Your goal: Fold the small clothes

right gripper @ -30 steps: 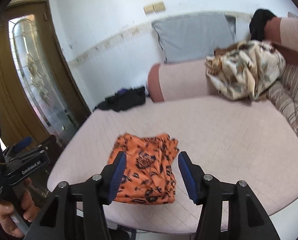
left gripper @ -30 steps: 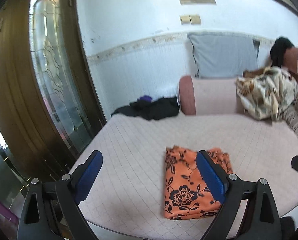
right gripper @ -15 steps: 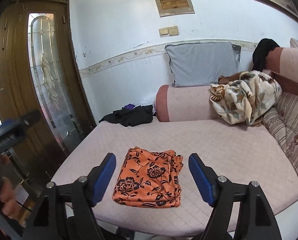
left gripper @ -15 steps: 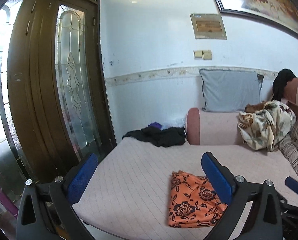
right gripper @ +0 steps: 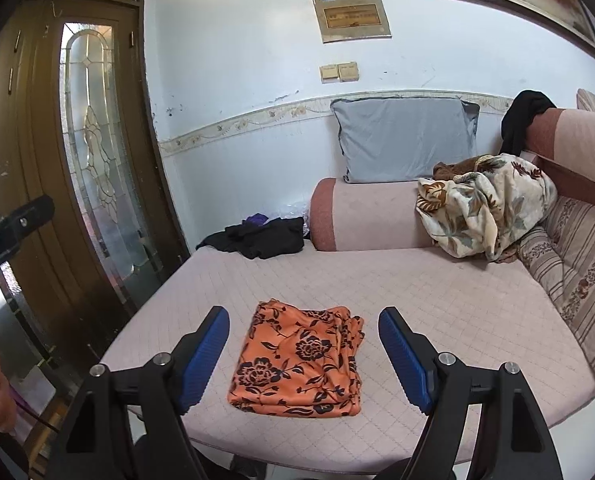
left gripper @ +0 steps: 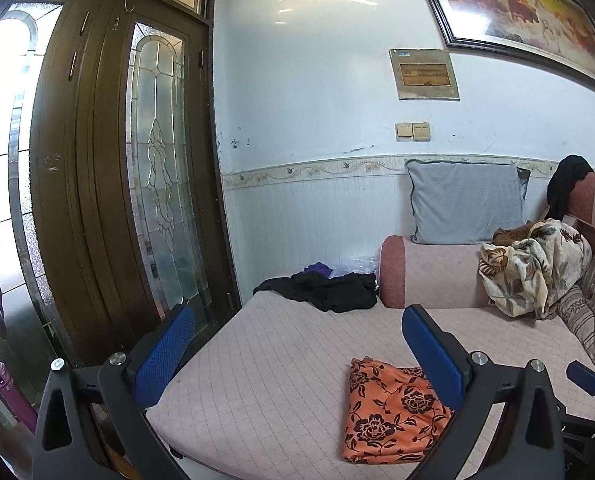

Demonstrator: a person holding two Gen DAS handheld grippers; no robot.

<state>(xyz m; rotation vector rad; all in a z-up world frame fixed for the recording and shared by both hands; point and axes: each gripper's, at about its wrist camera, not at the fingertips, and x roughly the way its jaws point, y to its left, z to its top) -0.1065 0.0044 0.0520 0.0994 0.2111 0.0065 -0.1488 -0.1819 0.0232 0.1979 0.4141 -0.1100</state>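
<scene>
Doors of dark wood with glass (left gripper: 157, 184) stand at the far left. The left gripper (left gripper: 297, 356) is open and holds nothing; the orange floral garment (left gripper: 389, 408) lies to its right, partly behind its right finger. On the pink quilted sofa seat (right gripper: 437, 304) the garment is folded into a rectangle near the front edge, its long axis running away from the camera. The right gripper (right gripper: 303, 354) is also open and empty, and the garment lies straight ahead between its fingers, so I judge the right hand is better placed for the next move. Black clothes (right gripper: 265, 238) lie well apart at the back, and a floral blanket (right gripper: 485, 204) at the right.
</scene>
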